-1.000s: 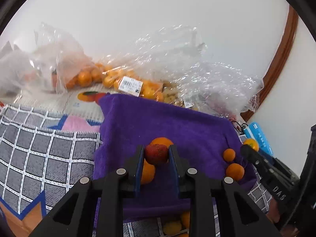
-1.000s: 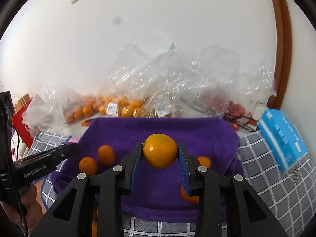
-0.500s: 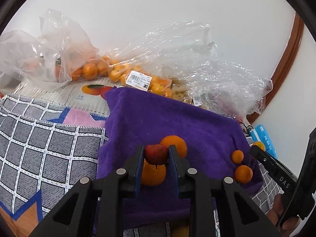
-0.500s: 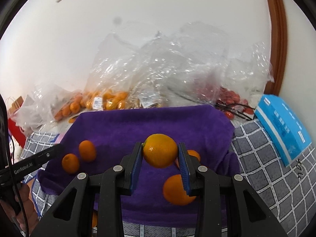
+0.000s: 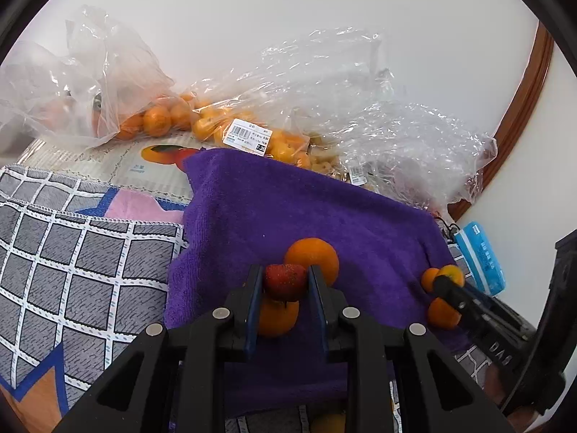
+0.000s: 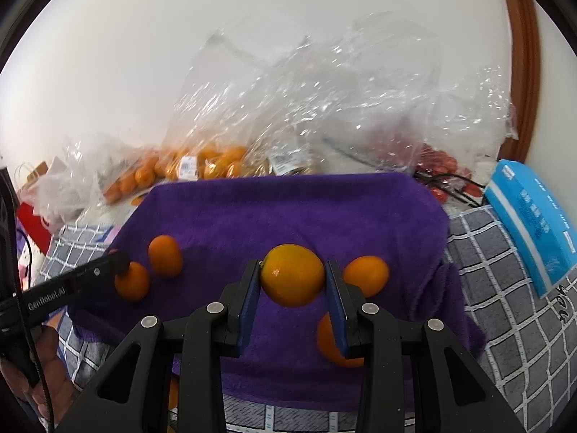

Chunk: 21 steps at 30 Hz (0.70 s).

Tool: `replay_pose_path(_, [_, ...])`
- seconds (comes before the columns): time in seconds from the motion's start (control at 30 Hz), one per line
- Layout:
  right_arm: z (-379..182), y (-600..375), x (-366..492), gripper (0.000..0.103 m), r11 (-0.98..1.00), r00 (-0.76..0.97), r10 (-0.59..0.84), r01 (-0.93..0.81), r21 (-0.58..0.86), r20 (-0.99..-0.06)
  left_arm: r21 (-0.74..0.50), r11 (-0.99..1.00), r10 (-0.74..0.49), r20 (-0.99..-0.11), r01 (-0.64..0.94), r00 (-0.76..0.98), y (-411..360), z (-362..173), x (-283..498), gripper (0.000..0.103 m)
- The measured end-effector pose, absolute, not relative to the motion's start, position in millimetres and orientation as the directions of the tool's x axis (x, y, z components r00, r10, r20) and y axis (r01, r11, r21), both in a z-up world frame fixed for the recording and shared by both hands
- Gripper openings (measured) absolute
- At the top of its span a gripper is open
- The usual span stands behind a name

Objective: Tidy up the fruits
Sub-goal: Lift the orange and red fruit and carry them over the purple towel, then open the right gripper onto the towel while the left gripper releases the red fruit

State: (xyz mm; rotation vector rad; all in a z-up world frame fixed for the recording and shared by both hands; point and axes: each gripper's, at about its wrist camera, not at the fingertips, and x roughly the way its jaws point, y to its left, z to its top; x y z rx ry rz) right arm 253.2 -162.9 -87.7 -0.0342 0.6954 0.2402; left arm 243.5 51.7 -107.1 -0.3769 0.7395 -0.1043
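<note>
A purple towel (image 5: 288,209) lies on the checked cloth and also shows in the right wrist view (image 6: 288,209). My left gripper (image 5: 285,283) is shut on a red strawberry (image 5: 285,281), held above the towel over two oranges (image 5: 313,254). My right gripper (image 6: 293,281) is shut on an orange (image 6: 293,275), held above the towel. Two oranges (image 6: 366,275) lie by its right finger and two more (image 6: 165,254) lie on the towel's left part, by the left gripper's tip. The right gripper also shows in the left wrist view (image 5: 447,283) with its orange.
Clear plastic bags of oranges (image 5: 158,119) and other fruit (image 6: 440,158) are piled along the wall behind the towel. A blue tissue pack (image 6: 530,223) lies on the checked cloth (image 5: 72,252) to the right. A fruit lies at the near edge (image 5: 328,422).
Both grippers have moved forward and lower over the towel, each still holding its fruit. The oranges on the towel now look closer.
</note>
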Motion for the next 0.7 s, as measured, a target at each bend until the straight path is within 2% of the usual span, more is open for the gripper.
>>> replay_pose_path(0.7, [-104,-157,255,0.035,0.97,0.707,0.195,-0.242,0.025,-0.68,-0.379,0.925,-0.264,-0.63,0.008,0.731,45,-109,242,0.024])
